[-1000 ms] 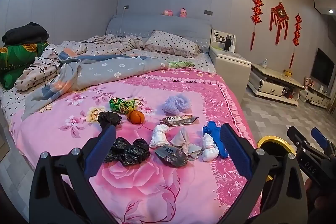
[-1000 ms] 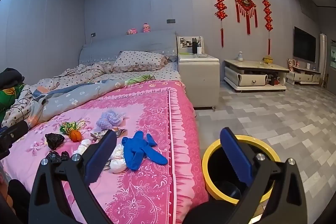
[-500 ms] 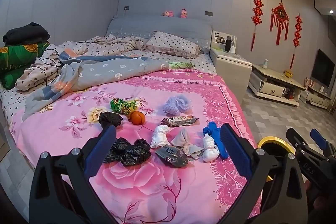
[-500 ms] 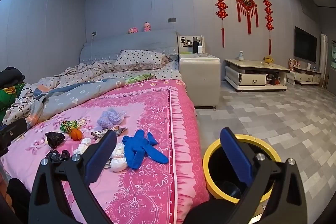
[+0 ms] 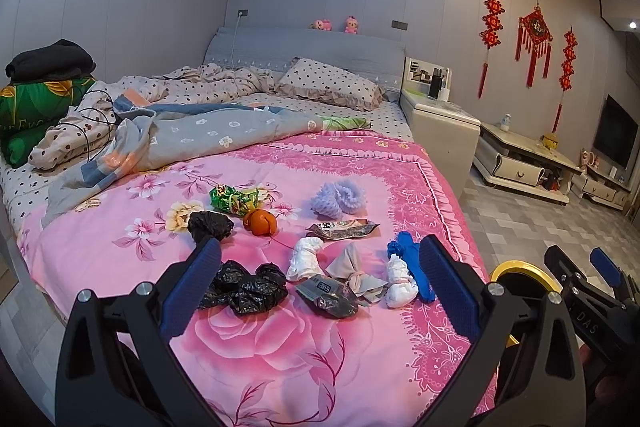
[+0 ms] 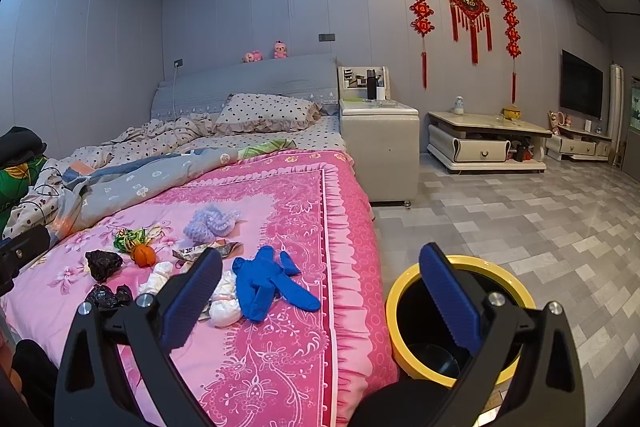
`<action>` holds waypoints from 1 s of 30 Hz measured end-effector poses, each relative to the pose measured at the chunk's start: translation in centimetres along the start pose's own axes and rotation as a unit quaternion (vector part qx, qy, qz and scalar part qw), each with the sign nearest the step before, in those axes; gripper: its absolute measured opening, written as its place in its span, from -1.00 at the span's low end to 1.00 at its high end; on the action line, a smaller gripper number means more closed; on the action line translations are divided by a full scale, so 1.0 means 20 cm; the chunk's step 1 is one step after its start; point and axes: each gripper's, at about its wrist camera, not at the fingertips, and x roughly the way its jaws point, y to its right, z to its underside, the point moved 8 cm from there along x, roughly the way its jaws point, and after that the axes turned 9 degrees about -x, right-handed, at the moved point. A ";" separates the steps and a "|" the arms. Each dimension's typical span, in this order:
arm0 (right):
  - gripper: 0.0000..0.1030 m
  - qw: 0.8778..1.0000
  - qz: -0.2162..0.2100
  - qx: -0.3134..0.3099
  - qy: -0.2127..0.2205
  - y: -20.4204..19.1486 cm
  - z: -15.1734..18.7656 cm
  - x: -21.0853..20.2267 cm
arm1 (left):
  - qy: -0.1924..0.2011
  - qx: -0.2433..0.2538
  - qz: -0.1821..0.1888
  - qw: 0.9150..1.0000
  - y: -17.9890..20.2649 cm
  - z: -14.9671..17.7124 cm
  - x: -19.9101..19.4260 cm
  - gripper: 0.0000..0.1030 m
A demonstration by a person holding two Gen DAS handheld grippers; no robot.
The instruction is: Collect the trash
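We stand at the foot of a bed covered by a pink flowered blanket, holding a two-finger tool in each hand. The left gripper has its blue pads spread wide and holds nothing; the right gripper is spread just as wide and is also empty. Neither touches anything yet, so we judge the collecting has not begun. The trash lies scattered on the near half of the bed: crumpled black bags closest to us, a dark wrapper and white tissue wads beside them, a blue glove toward the bed's right edge, and farther up an orange, a green wrapper, a flat snack packet and a fluffy lilac bundle. On the floor just beside the bed's right edge stands a round bin with a yellow rim and a black inside, seemingly empty; it probably sits there so each piece can be carried a short way off the bed and dropped in. The right gripper hangs above the bed's right edge, between the glove and the bin.
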 end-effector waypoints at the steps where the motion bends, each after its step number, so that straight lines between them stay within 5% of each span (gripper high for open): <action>1: 0.85 1.000 0.000 0.000 0.000 0.00 0.00 0.00 | 0.000 0.000 0.000 1.000 0.00 0.00 0.00 0.84; 30: 0.85 1.000 -0.001 0.000 -0.007 0.03 0.03 0.02 | -0.004 -0.002 0.001 1.000 -0.01 0.01 0.01 0.84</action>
